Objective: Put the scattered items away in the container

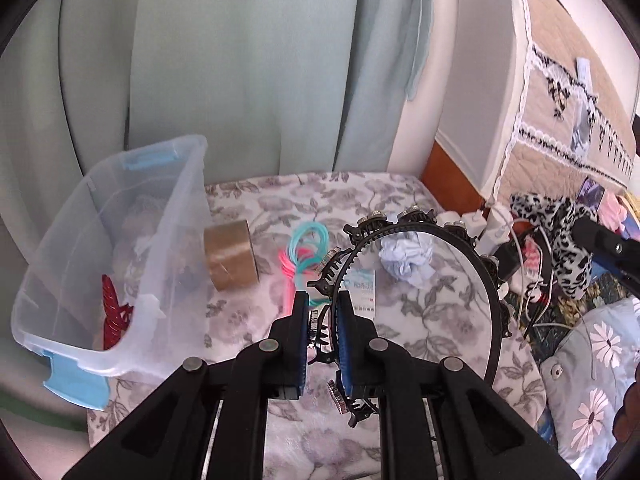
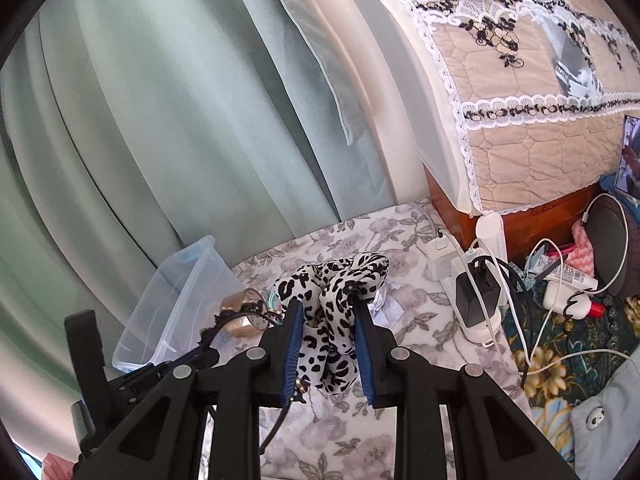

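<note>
Both hand-held grippers loaded above the bed.
Black headband (image 1: 424, 264) is clamped in the left hand-held gripper (image 1: 324, 320); leopard-print fabric (image 2: 332, 312) is pinched in the right hand-held gripper (image 2: 326, 332); clear container (image 1: 108, 256) sits left, tape roll (image 1: 230, 254) beside it.

The left gripper (image 1: 323, 312) is clamped on a black headband (image 1: 484, 276); the right gripper (image 2: 326, 320) is closed on a leopard-print fabric (image 2: 332, 300), seen at three o'clock from the left.

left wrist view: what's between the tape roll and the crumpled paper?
In the left wrist view, between the tape roll and crumpled paper: teal-and-pink cords and the black headband's clip-studded left side.
</note>
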A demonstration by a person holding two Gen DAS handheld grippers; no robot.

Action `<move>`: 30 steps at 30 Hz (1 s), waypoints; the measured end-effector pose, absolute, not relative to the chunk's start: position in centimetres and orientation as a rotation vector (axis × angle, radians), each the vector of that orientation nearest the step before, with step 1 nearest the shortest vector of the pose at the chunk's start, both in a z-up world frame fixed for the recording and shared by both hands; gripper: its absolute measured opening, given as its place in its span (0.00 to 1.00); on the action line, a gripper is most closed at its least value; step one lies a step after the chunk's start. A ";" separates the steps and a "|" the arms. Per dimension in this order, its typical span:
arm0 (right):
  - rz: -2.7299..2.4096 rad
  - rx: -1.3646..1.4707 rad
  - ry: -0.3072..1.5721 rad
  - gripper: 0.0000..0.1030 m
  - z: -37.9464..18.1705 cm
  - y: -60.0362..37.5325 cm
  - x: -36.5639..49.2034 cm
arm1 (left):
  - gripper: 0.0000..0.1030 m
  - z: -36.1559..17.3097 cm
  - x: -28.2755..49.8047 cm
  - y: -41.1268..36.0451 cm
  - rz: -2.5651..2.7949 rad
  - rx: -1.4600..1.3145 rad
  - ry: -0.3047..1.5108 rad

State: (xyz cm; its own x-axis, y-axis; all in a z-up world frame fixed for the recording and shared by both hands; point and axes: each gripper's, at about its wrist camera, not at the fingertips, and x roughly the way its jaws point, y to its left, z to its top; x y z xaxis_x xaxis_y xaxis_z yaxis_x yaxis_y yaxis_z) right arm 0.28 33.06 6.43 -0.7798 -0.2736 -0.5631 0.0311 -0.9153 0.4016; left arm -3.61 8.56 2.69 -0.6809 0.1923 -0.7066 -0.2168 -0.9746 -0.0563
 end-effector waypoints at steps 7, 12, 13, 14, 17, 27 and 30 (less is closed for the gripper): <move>-2.772 0.904 -0.502 0.26 8.7 31.1 0.6 | 0.13 7.2 -2.7 4.7 2.792 -0.961 -0.061; -2.747 0.868 -0.425 0.26 9.9 28.7 0.6 | 0.13 8.9 -2.0 1.1 2.873 -0.885 -0.145; -2.738 0.867 -0.407 0.26 10.0 28.1 0.5 | 0.13 9.1 -1.9 0.2 2.890 -0.876 -0.169; -2.727 0.869 -0.391 0.26 10.1 27.5 0.3 | 0.13 9.2 -1.7 -0.7 2.908 -0.869 -0.191; -2.695 0.867 -0.329 0.26 10.3 25.2 -0.3 | 0.13 9.2 -1.3 -3.3 2.966 -0.858 -0.237; -2.528 0.861 -0.134 0.26 10.6 15.7 -2.0 | 0.13 7.5 -1.0 -11.6 3.102 -0.917 -0.447; -2.474 0.871 -0.080 0.26 10.2 12.7 -2.5 | 0.13 6.6 -1.2 -13.3 3.125 -0.954 -0.510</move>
State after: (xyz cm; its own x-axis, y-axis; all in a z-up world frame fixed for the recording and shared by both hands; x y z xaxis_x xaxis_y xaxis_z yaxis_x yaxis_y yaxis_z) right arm -2.52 12.71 10.20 -0.6631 -0.4857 -0.5696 0.4477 -0.8672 0.2183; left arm -1.21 -13.29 6.61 -0.8211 -0.0670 -0.5668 0.2439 -0.9390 -0.2423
